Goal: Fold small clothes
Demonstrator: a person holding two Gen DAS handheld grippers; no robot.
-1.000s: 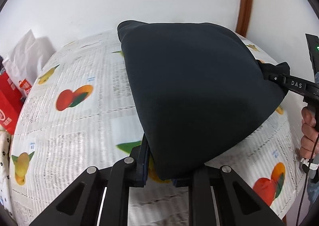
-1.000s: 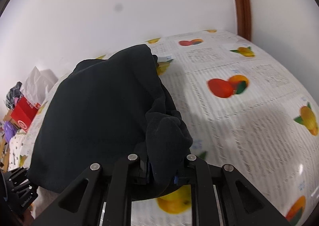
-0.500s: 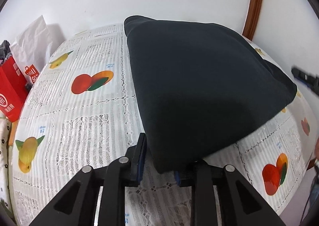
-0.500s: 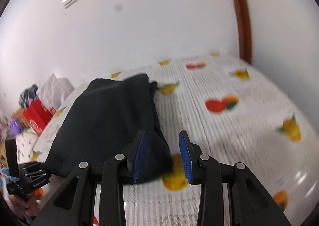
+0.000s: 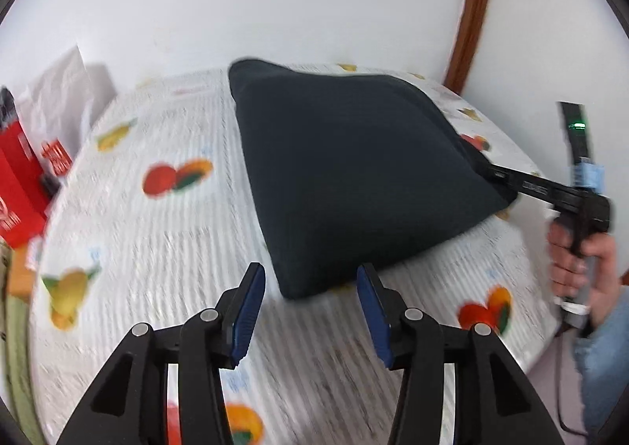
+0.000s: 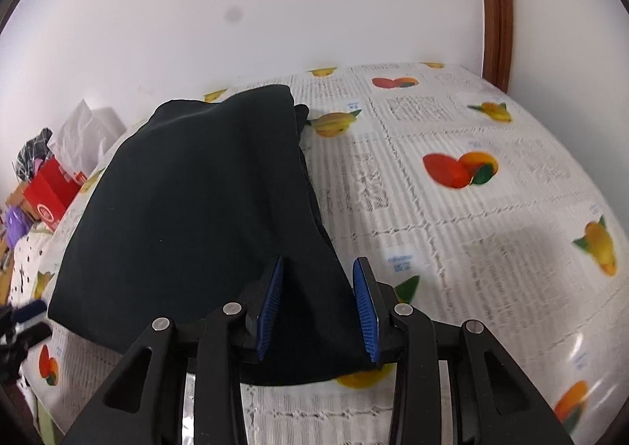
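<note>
Black folded garment (image 5: 354, 177) on fruit-print tablecloth (image 5: 157, 248), red box (image 5: 15, 185) beside.

One dark garment (image 5: 354, 177), two hand-held grippers.
Left hand-held gripper (image 5: 310, 299), right hand-held gripper (image 6: 318, 303); one red box (image 6: 49, 191).

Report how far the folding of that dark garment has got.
Done: the dark garment lies doubled over on the fruit-print tablecloth.
In hand: nothing; the left gripper is opening clear of it, the right gripper open around a corner.
Left: possibly another fold.
</note>
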